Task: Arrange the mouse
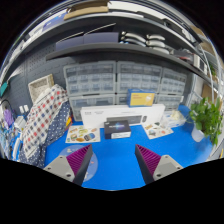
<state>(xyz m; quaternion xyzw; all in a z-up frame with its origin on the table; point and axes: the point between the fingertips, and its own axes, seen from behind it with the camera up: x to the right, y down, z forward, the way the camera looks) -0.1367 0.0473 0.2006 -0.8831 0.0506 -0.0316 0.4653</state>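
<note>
My gripper point(113, 163) is open over a blue table mat point(115, 150), and nothing stands between its fingers. The left fingertip point(78, 159) and the right fingertip point(149, 159) show their purple pads, set wide apart. I see no mouse that I can tell as one. A small dark device point(119, 128) sits well beyond the fingers at the far side of the mat, in front of a white box point(110, 114).
A person in a plaid shirt point(45, 118) stands to the left. A plate point(82, 134) lies left of the dark device, a white flat item point(157, 130) to its right. A green plant point(206, 117) stands at the far right. Drawer cabinets point(125, 80) line the back.
</note>
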